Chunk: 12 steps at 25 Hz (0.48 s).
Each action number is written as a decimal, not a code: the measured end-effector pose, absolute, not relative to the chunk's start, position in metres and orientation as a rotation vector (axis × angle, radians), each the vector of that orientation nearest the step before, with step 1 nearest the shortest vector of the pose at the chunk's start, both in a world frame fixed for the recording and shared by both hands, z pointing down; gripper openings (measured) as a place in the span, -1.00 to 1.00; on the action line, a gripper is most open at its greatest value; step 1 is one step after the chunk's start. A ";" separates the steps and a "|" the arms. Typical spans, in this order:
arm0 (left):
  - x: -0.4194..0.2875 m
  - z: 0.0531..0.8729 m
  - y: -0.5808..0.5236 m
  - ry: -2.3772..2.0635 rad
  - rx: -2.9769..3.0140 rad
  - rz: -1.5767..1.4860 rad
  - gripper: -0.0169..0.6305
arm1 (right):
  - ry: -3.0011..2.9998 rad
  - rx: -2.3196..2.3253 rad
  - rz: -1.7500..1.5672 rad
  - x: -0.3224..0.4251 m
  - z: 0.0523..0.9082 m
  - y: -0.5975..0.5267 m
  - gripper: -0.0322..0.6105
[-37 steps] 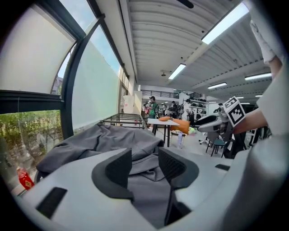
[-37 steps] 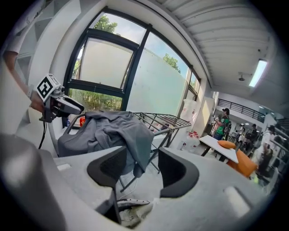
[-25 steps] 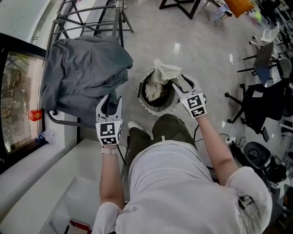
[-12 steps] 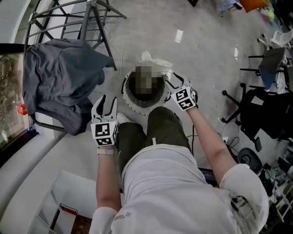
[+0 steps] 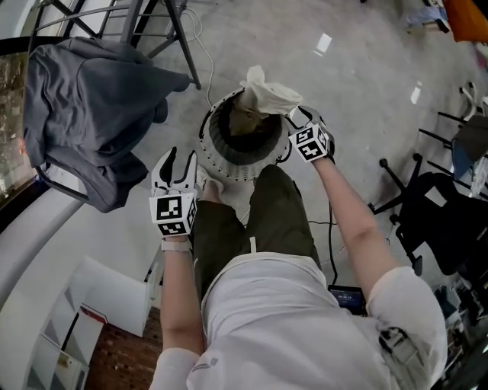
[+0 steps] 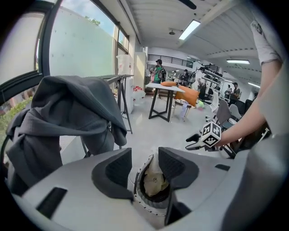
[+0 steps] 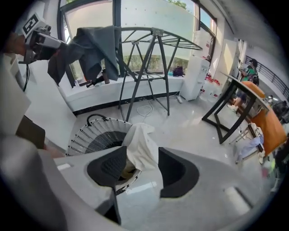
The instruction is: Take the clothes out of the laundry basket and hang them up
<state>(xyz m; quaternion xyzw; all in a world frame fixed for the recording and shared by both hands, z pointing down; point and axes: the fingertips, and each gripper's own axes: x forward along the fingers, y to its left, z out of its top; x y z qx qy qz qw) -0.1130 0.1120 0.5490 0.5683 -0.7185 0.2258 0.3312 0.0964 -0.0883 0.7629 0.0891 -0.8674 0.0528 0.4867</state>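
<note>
Looking down, head view: I see the laundry basket (image 5: pixel 232 171) on the floor in front of the person's knees, with a cream garment (image 5: pixel 268 91) heaped over its far rim.
Right gripper, head view: the right gripper (image 5: pixel 296 116) hangs at the basket's right rim, just beside that cloth.
Left gripper, head view: the left gripper (image 5: pixel 177 161) hovers to the left of the basket, apart from it, jaws spread.
Rack, head view: a grey garment (image 5: pixel 84 107) is draped over the drying rack (image 5: pixel 164 23).
Left gripper view: jaws wide with nothing held. The basket (image 6: pixel 141 198) and the cream cloth (image 6: pixel 156 180) show beyond the gap.
Right gripper view: jaws wide. The cream garment (image 7: pixel 142 144) fills the gap, but the pads do not press on it.
Step in hand: I judge this to be the reach for the cream garment.
Doing it well: I would lower the right gripper over the raised fold on the rim and close on a thick bunch, not a loose edge.
Risk: the light basket may tip or lift with the cloth, so I would steady its rim with the left gripper.
</note>
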 end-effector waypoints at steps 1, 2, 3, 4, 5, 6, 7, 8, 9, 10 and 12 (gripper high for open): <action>-0.112 0.554 0.114 -1.879 1.464 0.583 -0.38 | -2.099 0.198 0.118 0.095 0.774 -0.091 -0.21; -0.111 0.560 0.117 -1.877 1.445 0.576 -0.37 | -2.088 0.183 0.105 0.092 0.785 -0.095 -0.21; -0.110 0.566 0.121 -1.874 1.429 0.572 -0.37 | -2.076 0.172 0.092 0.090 0.795 -0.098 -0.21; -0.110 0.572 0.124 -1.870 1.416 0.573 -0.38 | -2.065 0.161 0.079 0.088 0.805 -0.101 -0.21; -0.108 0.577 0.129 -1.866 1.405 0.577 -0.37 | -2.053 0.148 0.069 0.086 0.815 -0.103 -0.21; -0.106 0.582 0.133 -1.862 1.394 0.582 -0.37 | -2.040 0.132 0.061 0.084 0.825 -0.104 -0.21; -0.104 0.587 0.136 -1.858 1.382 0.586 -0.38 | -2.025 0.114 0.051 0.084 0.835 -0.105 -0.21; -0.101 0.593 0.140 -1.856 1.368 0.587 -0.37 | -2.009 0.099 0.039 0.084 0.845 -0.106 -0.21; -0.098 0.598 0.142 -1.855 1.353 0.584 -0.38 | -1.994 0.089 0.025 0.084 0.854 -0.109 -0.21; -0.096 0.603 0.144 -1.855 1.340 0.578 -0.38 | -1.984 0.087 0.011 0.083 0.863 -0.112 -0.21; -0.094 0.614 0.145 -1.855 1.324 0.566 -0.38 | -1.970 0.092 -0.011 0.079 0.879 -0.120 -0.21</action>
